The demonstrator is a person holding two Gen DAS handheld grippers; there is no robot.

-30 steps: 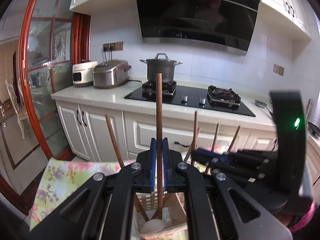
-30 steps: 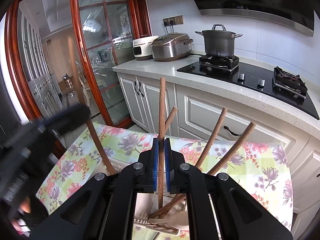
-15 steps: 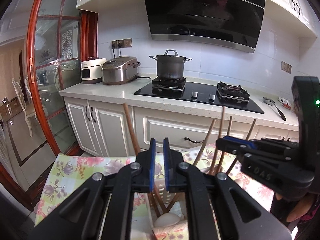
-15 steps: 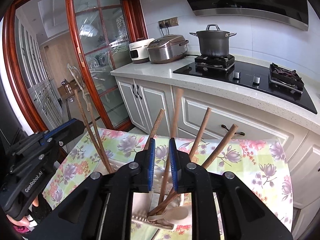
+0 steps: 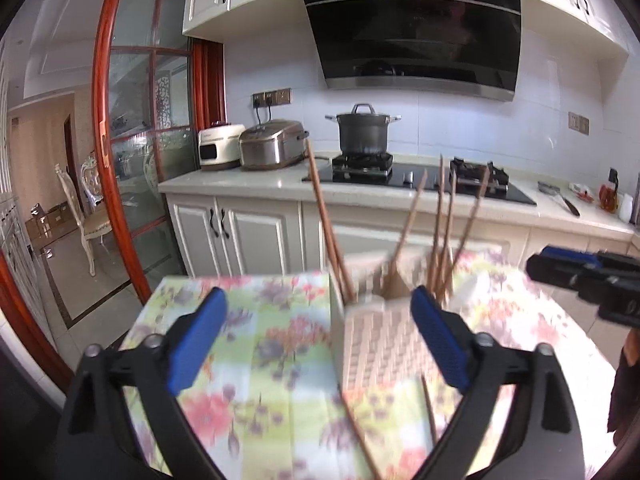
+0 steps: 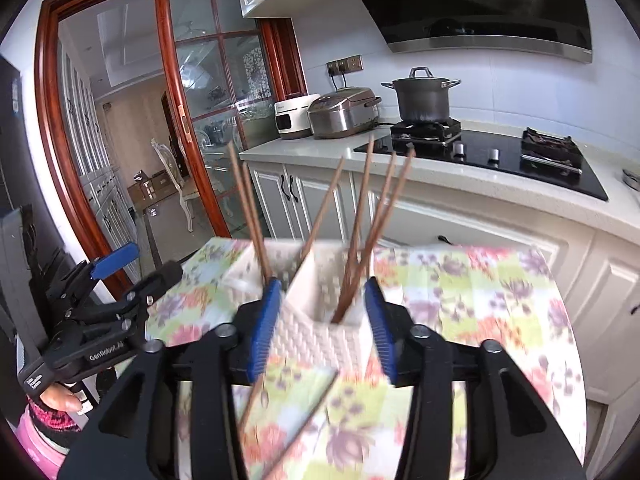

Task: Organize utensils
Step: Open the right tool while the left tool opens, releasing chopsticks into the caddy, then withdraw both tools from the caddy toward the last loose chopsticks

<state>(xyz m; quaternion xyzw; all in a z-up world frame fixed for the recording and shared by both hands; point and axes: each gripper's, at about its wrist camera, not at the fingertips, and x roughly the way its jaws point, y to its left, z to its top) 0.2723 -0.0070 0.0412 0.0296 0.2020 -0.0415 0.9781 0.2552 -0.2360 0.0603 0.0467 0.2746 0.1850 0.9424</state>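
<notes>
A white woven utensil holder (image 5: 376,344) stands on the flowered tablecloth (image 5: 260,320) with several wooden-handled utensils (image 5: 440,216) upright in its compartments. My left gripper (image 5: 319,336) hangs just in front of it, jaws opening wide, with nothing gripped. In the right wrist view the holder (image 6: 320,336) shows beyond my right gripper (image 6: 322,332), whose jaws are also opening; its pads press on nothing. The utensils (image 6: 360,216) lean apart in the holder. Thin wooden sticks (image 6: 252,396) lie on the cloth below. The left gripper (image 6: 138,268) shows at the left, the right gripper (image 5: 538,266) at the right.
Behind the table runs a white kitchen counter (image 5: 240,180) with a hob, a grey pot (image 5: 362,132) and two cookers. A red-framed glass door (image 6: 192,120) stands to the left. A hand in a pink sleeve (image 6: 60,400) holds the left gripper.
Both grippers were shut on upright wooden handles over the holder. They have let go, opened and drawn back; the utensils now stand in the holder.
</notes>
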